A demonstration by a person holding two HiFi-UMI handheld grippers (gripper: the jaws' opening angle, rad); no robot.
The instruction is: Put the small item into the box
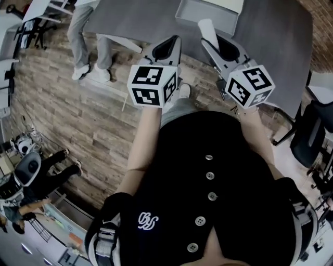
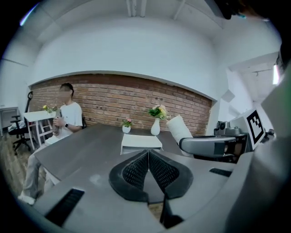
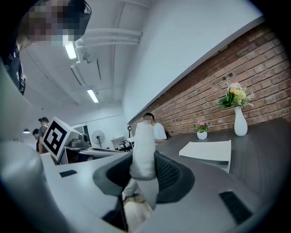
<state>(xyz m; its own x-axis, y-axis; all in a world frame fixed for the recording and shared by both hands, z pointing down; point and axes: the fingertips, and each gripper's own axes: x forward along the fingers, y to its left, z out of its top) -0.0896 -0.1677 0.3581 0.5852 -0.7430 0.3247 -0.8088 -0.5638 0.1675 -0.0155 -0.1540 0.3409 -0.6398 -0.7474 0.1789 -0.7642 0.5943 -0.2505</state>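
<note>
The small item (image 1: 208,30) is a white soft cylinder that sticks out past the tips of my right gripper (image 1: 217,43), which is shut on it. In the right gripper view the small item (image 3: 143,152) stands upright between the dark pads. The white box (image 1: 207,10) lies flat on the grey table (image 1: 135,18), just beyond both grippers. My left gripper (image 1: 174,42) hovers at the table's near edge, shut with nothing in it. Seen from the left gripper (image 2: 148,157), the box (image 2: 141,142) lies straight ahead and the item (image 2: 179,129) is to its right.
A white vase of flowers (image 2: 156,123) and a small flower pot (image 2: 126,127) stand behind the box by the brick wall. A person in white (image 2: 63,120) sits at the table's left side. Black office chairs (image 1: 309,135) stand at the right, on the wooden floor (image 1: 78,114).
</note>
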